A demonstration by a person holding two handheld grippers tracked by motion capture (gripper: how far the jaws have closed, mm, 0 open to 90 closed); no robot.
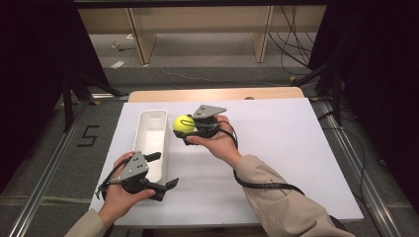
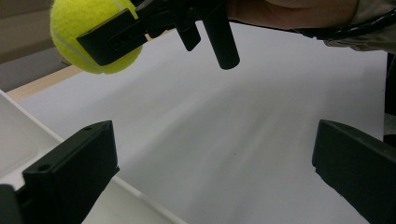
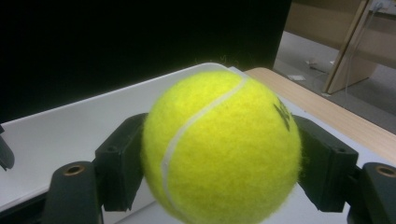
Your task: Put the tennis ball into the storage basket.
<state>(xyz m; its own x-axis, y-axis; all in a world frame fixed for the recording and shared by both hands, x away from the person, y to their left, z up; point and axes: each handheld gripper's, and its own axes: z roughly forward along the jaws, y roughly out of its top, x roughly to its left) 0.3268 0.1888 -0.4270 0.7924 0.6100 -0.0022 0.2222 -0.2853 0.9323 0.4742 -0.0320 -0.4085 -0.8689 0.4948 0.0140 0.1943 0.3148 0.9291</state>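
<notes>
You're mid-carry: your right gripper [image 1: 190, 129] pinches the ball [image 1: 183, 124] at frame centre, just right of the tray [image 1: 150, 129], so next shift it left over the tray and let go, while your left gripper [image 1: 160, 170] waits spread.

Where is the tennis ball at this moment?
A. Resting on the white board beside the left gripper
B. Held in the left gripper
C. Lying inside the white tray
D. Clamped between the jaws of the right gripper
D: the tennis ball sits squeezed between the two black jaws of the right gripper, held up beside the white tray, while the left gripper is open with nothing between its jaws.
</notes>
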